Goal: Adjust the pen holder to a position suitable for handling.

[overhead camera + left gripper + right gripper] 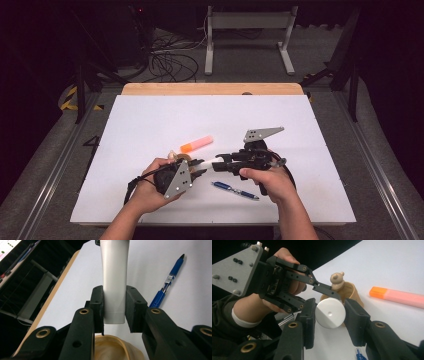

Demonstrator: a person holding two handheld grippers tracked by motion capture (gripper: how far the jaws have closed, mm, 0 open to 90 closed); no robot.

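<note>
White plastic tube (114,282) sits pinched at its crimped end between the left gripper (114,311) fingers; the right gripper (329,313) fingers flank its round cap (330,313), whether pressing I cannot tell.

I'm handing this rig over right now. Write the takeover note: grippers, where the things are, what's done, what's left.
Left gripper: shut on the crimped end of the white tube.
Right gripper: jaws around the tube's cap, one on each side; contact unclear, treat as open.
Tube: held level above the table between both grippers.
Beside it: tan cup with a bear figure, orange highlighter, blue pen near the right hand.
Done: tube lifted and steadied, cap lined up.
Left, probably: close on the cap and twist it off.
</note>
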